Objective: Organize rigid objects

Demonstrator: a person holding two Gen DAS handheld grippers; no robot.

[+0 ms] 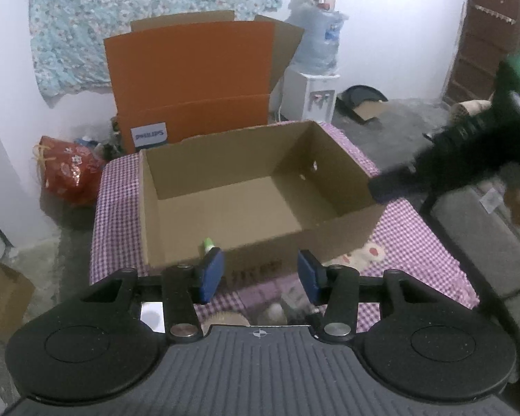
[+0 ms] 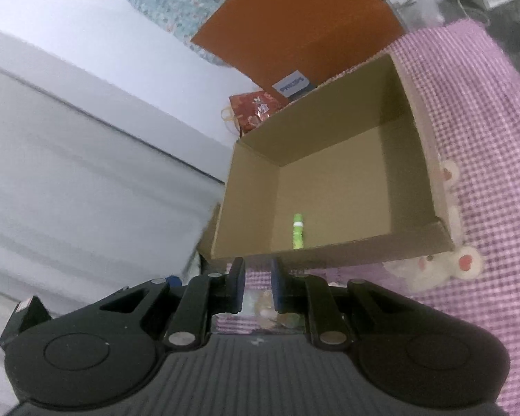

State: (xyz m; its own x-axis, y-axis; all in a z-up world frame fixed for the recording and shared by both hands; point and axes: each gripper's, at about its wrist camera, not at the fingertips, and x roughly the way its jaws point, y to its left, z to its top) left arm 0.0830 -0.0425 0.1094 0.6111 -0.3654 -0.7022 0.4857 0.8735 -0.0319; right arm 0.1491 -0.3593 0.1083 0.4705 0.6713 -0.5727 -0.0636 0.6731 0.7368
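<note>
- Left wrist view: our left gripper (image 1: 260, 272) hangs parted, empty, before the cardboard box (image 1: 176, 242); green tube (image 2: 298, 231) inside
- right gripper (image 2: 258, 286) nearly closed, empty; we'd approach low

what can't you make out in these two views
- Left wrist view: most of the green tube, hidden by the cardboard box near wall and a gripper finger.
- Left wrist view: the right gripper, motion-blurred.
- Both views: small items under the left gripper, blurred and cut off.
</note>
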